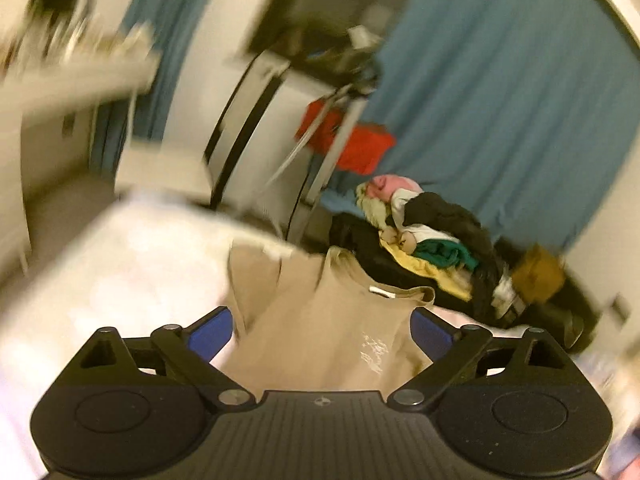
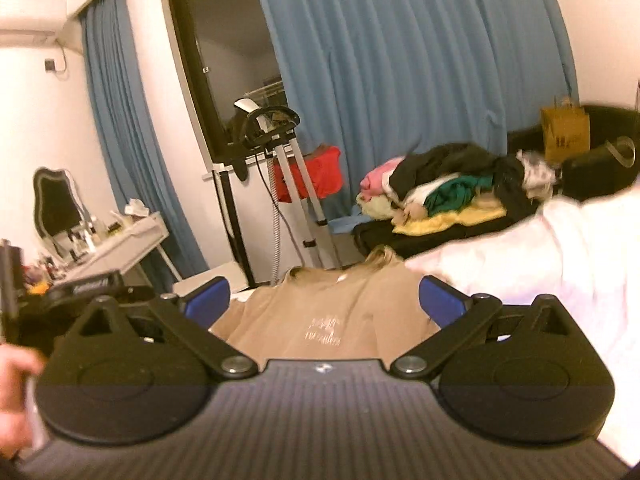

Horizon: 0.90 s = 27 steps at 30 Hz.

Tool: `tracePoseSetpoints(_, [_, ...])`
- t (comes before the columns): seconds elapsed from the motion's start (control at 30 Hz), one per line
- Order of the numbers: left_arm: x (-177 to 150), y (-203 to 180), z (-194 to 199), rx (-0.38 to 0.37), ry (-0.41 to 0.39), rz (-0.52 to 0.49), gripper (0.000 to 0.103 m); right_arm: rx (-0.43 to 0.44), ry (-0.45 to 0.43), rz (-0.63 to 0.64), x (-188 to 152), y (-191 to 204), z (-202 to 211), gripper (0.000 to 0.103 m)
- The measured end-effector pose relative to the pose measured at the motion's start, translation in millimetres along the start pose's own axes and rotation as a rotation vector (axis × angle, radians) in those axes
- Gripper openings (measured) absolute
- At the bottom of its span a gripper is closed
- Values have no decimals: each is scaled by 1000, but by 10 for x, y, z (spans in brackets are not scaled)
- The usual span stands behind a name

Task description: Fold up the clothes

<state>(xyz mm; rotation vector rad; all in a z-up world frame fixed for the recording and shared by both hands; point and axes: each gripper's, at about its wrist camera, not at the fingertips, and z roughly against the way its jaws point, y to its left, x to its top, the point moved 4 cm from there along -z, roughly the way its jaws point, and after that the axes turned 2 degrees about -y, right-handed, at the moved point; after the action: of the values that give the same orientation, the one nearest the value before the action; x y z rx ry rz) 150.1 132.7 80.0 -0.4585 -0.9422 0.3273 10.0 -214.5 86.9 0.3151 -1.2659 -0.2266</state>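
Note:
A beige T-shirt with pale lettering lies on the white bed, neck end away from me. In the left wrist view it fills the gap between the blue pads of my left gripper, whose jaws stand wide apart around the cloth. The view is blurred. In the right wrist view the same shirt lies flat between the blue pads of my right gripper, also wide open. No pad pinches the cloth. A pile of unfolded clothes sits beyond the bed.
White bedding spreads to the right. A garment steamer stand and a red item stand before blue curtains. A cluttered white dressing table with a mirror is at left. A brown paper bag sits far right.

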Motion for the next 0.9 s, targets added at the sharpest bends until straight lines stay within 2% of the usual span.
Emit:
tracePoseSetpoints(0.17, [-65,643,-388,5,58,290,72,-11,81,-194,-576,-403,-137,102])
tracePoseSetpoints(0.2, [-64,730,-451,13,53,311,70,-18,96,-208,-667,-464,-197,101])
tracePoseSetpoints(0.23, [-61,813,-511,21,46,328,67,-26,111,-223,-757,-525,-258,96])
tracePoseSetpoints(0.27, [-62,867,-595,26,42,336,63,-34,127,-227,-838,-570,-332,91])
tracePoseSetpoints(0.3, [-64,919,-682,30,39,343,62,-39,138,-227,-892,-597,-400,81])
tracePoseSetpoints(0.33, [-69,934,-794,27,36,342,58,-41,147,-228,-935,-620,-461,78])
tracePoseSetpoints(0.47, [-103,1028,-1167,28,25,308,47,-45,187,-232,-1103,-712,-704,78])
tracePoseSetpoints(0.53, [-124,1101,-1366,43,12,309,44,-39,213,-239,-1176,-761,-819,78])
tracePoseSetpoints(0.6, [-162,1241,-1553,50,6,349,41,-37,238,-247,-1247,-796,-938,78])
tracePoseSetpoints(0.67, [-219,1370,-1731,40,5,407,34,-40,262,-251,-1320,-823,-1044,78])
tracePoseSetpoints(0.73, [-251,1446,-1878,19,-1,441,32,-42,284,-249,-1376,-841,-1148,78])
tracePoseSetpoints(0.8, [-249,1455,-1985,-14,-14,443,26,-43,302,-247,-1424,-883,-1225,78])
tracePoseSetpoints(0.87, [-228,1424,-2060,-38,-5,427,10,-40,318,-248,-1466,-904,-1287,78])
tracePoseSetpoints(0.9, [-218,1425,-2058,-40,-7,429,9,-39,323,-247,-1481,-910,-1306,78])
